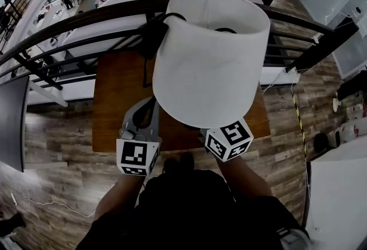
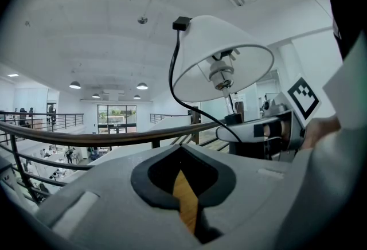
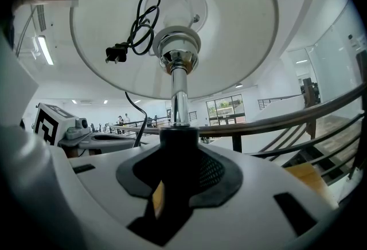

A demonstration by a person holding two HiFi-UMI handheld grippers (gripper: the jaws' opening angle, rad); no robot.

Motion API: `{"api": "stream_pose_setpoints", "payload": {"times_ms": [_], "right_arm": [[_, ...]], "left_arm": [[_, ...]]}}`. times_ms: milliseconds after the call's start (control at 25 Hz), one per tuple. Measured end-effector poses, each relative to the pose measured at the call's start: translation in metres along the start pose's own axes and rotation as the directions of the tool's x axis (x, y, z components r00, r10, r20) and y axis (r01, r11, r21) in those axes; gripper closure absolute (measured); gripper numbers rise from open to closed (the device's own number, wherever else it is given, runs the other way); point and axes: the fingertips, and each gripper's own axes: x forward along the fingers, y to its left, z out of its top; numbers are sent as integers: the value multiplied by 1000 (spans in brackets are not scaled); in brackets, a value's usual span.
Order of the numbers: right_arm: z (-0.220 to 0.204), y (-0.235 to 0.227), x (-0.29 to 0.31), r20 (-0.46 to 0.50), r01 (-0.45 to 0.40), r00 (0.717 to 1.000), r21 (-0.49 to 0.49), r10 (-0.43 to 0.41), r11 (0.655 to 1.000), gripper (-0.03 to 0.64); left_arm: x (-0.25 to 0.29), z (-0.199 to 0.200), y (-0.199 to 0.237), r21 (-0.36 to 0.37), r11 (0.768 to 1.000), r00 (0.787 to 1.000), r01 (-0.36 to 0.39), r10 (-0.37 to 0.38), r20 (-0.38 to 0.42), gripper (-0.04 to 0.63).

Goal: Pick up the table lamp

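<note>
The table lamp has a wide white shade (image 1: 209, 57) that fills the middle of the head view and hides its stem and base there. My right gripper (image 3: 178, 154) is shut on the lamp's black lower stem (image 3: 179, 140), under the chrome tube (image 3: 180, 94) and the shade (image 3: 172, 19). In the head view only its marker cube (image 1: 229, 140) shows below the shade. The black cord (image 2: 172, 71) with its plug (image 2: 181, 23) drapes over the shade's top. My left gripper (image 1: 142, 120) is shut and empty to the lamp's left, over the wooden table (image 1: 117, 100). Whether the base touches the table is hidden.
A dark railing (image 1: 86, 19) runs right behind the table, with a drop to a lower floor beyond it. A wood-plank floor (image 1: 57, 145) surrounds the small table. The person's body is close to the table's near edge.
</note>
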Motion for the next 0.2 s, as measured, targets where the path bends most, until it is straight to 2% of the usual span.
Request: {"api": "stream_pose_setpoints", "payload": {"times_ms": [200], "right_arm": [[1,3,1,-1,0,1000,-7,0,1000,483]], "left_arm": [[1,7,4,12,1000,999,0,0,32,591]]}}
